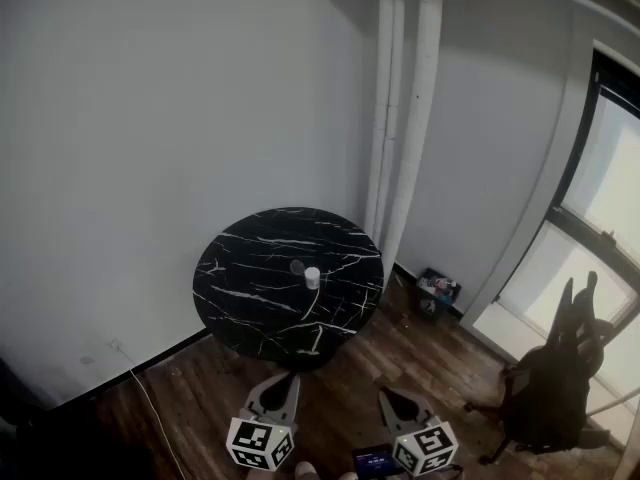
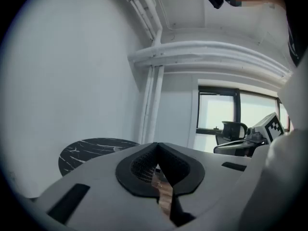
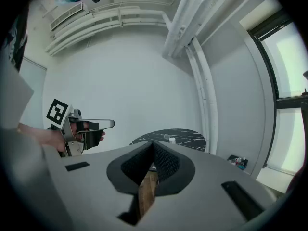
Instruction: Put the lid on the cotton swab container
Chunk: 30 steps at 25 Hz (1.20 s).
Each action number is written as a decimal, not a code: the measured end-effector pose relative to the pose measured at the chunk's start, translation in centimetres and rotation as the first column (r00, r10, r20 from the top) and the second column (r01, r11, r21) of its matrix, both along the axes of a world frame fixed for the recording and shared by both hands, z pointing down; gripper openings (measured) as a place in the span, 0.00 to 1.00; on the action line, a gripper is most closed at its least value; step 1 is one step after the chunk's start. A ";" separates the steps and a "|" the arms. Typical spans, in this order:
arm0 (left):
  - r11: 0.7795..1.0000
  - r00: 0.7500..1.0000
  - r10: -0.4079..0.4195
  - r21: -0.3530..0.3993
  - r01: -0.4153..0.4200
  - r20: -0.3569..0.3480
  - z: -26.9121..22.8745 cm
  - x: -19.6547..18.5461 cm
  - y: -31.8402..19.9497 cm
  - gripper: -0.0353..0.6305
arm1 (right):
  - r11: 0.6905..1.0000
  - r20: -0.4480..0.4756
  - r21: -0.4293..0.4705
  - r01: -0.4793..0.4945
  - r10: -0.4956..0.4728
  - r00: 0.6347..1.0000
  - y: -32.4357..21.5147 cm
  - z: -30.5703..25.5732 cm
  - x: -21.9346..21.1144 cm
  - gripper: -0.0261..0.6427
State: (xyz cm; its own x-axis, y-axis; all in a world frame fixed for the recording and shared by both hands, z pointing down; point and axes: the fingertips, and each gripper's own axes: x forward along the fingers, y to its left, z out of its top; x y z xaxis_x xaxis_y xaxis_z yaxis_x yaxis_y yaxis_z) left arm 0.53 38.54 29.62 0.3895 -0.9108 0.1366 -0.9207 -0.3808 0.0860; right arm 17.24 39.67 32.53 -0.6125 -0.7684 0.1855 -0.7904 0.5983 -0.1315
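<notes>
Standing upright near the middle of a round black marble table (image 1: 250, 298), the white cotton swab container (image 1: 312, 277) has what looks like its lid (image 1: 297, 267) lying flat just beside it, to the left and slightly farther off. Both grippers are held low at the near edge of the scene, well apart from the table, over the wooden floor (image 1: 400, 358). The left gripper (image 1: 288, 378) has its jaws together with nothing between them. The right gripper (image 1: 386, 394) is likewise closed on nothing. A dark office chair (image 1: 550, 388) stands at the right by the window.
</notes>
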 end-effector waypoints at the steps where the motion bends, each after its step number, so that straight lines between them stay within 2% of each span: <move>1: 1.000 1.000 0.000 -0.004 0.000 0.006 0.0 0.0 0.5 0.07 | 1.000 0.006 0.003 0.008 -0.008 1.000 0.7 -0.2 -0.2 0.06; 7: 1.000 0.999 -0.008 -0.014 0.009 0.033 0.2 -0.3 2.5 0.07 | 0.999 -0.011 0.032 0.033 -0.033 0.999 2.5 -1.0 -1.2 0.06; 11: 0.999 0.999 -0.042 -0.023 0.042 0.030 0.7 -1.2 3.0 0.07 | 0.999 0.004 0.040 0.028 -0.028 1.000 2.6 -1.1 -1.1 0.06; 16: 0.995 0.997 -0.060 0.083 0.057 0.039 -1.7 -1.4 3.8 0.07 | 0.985 0.160 0.160 0.063 -0.089 0.983 3.7 -4.9 -0.8 0.06; 18: 0.995 0.997 -0.064 0.080 0.060 0.042 -1.7 -1.5 3.4 0.07 | 0.986 0.195 0.157 0.052 -0.082 0.977 3.2 -5.1 -0.5 0.06; 23: 0.997 0.997 -0.070 0.042 0.070 0.022 -0.5 -2.0 1.5 0.07 | 0.992 0.102 0.126 0.022 -0.035 0.994 0.8 -3.2 -0.2 0.06; 28: 0.996 0.996 -0.083 0.021 0.083 0.025 1.2 -2.7 -1.6 0.07 | 0.995 0.097 0.096 0.020 -0.029 0.995 -2.9 -1.7 -0.6 0.06; 30: 0.996 0.997 -0.075 0.040 0.075 -0.004 1.5 -3.4 -3.2 0.07 | 0.996 0.091 0.090 0.024 -0.032 0.995 -4.8 -1.1 -1.4 0.06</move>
State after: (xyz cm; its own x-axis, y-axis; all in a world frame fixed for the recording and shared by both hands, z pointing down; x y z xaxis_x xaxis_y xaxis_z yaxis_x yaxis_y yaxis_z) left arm -2.82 35.29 31.15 0.3205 -0.9421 0.0987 -0.9465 -0.3142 0.0741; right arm 15.82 34.83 31.43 -0.6451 -0.7618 0.0595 -0.7603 0.6323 -0.1487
